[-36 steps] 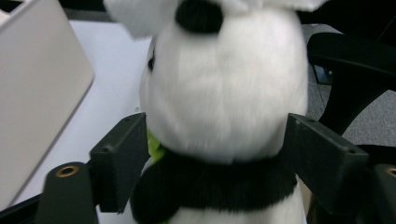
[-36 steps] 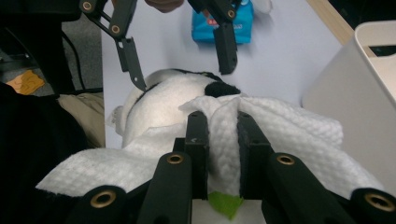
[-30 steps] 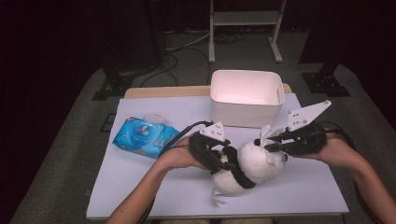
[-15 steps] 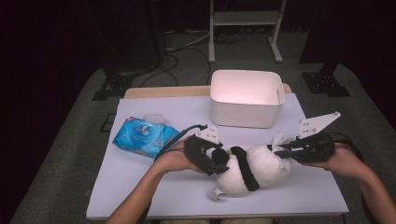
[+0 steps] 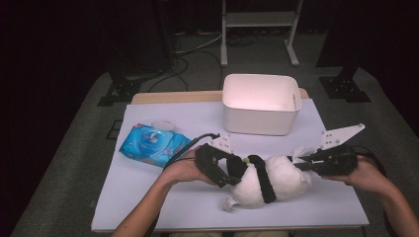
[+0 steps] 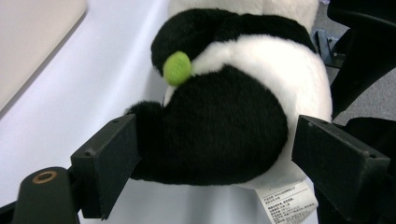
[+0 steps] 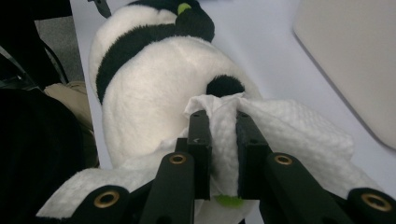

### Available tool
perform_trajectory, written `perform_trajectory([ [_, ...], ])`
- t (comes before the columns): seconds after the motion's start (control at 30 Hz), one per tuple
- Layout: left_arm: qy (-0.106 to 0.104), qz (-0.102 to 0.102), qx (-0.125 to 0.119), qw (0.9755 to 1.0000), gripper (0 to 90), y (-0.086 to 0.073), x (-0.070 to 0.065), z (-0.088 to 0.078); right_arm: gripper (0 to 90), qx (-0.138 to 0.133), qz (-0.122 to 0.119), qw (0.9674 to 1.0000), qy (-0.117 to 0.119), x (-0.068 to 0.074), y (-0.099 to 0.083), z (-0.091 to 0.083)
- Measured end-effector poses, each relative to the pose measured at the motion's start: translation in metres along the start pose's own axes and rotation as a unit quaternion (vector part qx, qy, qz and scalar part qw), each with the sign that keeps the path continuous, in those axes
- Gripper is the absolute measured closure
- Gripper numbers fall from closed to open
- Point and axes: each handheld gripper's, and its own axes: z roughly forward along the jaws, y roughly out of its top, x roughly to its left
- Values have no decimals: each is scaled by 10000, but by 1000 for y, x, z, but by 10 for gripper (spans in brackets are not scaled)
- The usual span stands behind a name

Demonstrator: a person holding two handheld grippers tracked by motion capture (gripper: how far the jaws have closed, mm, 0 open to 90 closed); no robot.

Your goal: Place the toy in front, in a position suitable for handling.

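High view: a toy panda [image 5: 269,180] lies on its side on the desk [image 5: 148,197], in front of the white bin [image 5: 259,103], with a pack of wipes [image 5: 153,145] off to the left. The left tongs [image 5: 232,168] stand at its head end; the right tongs [image 5: 299,160] come in from the right with a wipe [image 5: 300,152] against its rear. Compared with a second ago, the panda lay more upright and nearer the bin, and the right hand has sunk toward the desk.

Left gripper view: the left tongs [image 6: 205,154] stand wide, jaws either side of the panda [image 6: 224,121] but clear of its fur; they have just been opening.

Right gripper view: the right tongs [image 7: 223,140] are pinched tight on the wipe [image 7: 289,130], which touches the panda [image 7: 154,88] by its black tail.

To wipe well, I judge the left tongs should steady the toy again, or it will slide under the strokes; keep the strokes short and the wipe flat.
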Motion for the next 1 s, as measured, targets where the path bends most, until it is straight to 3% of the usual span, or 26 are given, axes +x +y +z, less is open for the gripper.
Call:
perform_trajectory([
  [0.33, 99, -3, -72, 9999, 126, 3, 1, -7, 784, -79, 107, 9998, 142, -4, -13, 13],
  [0.83, 224, -69, -128, 9996, 124, -10, 3, -31, 784, -298, 89, 9988, 389, -5, -3, 44],
  [1.0, 97, -129, -141, 9998, 126, -12, 3, -31, 783, -347, 92, 9983, 453, -5, -3, 47],
])
